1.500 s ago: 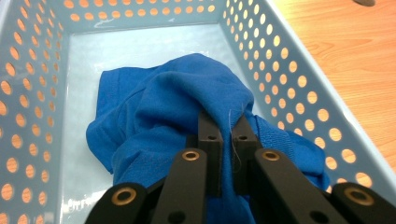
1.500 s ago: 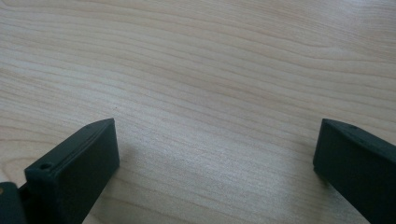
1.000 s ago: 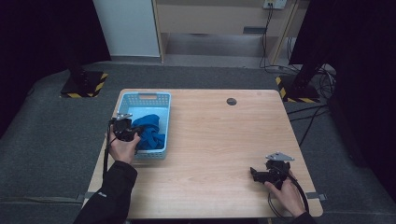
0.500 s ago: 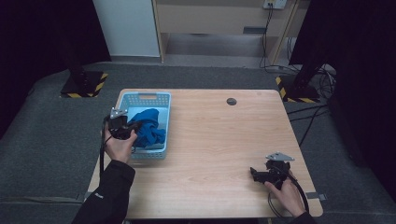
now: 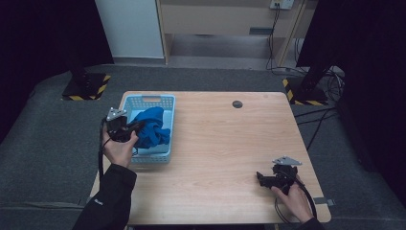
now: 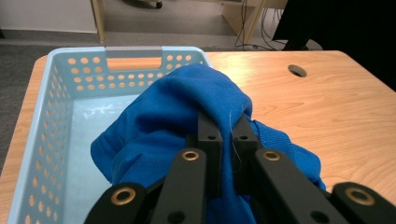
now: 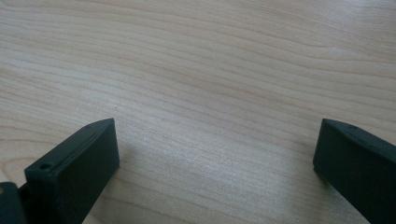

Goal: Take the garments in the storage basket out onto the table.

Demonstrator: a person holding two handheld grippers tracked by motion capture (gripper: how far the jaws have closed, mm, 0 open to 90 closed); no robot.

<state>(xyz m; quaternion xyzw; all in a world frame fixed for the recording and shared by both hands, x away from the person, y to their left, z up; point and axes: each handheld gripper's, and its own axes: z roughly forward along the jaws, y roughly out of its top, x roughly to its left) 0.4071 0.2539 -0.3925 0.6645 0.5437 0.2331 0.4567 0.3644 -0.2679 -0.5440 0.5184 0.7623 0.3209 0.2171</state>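
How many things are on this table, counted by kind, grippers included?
Light blue perforated plastic basket: 1
Bright blue crumpled cloth: 1, pinched in the left gripper over the basket
Black two-jaw grippers: 2; the right gripper sits open on the wooden table
Total: 4

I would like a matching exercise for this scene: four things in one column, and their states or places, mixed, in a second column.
1. left gripper
2. right gripper
3. light blue perforated plastic basket
4. small dark round hole in the wooden table

a. open above bare wood
b. shut on the blue cloth
c. near the table's far edge
d. at the table's left side

Pairs: 1-b, 2-a, 3-d, 4-c
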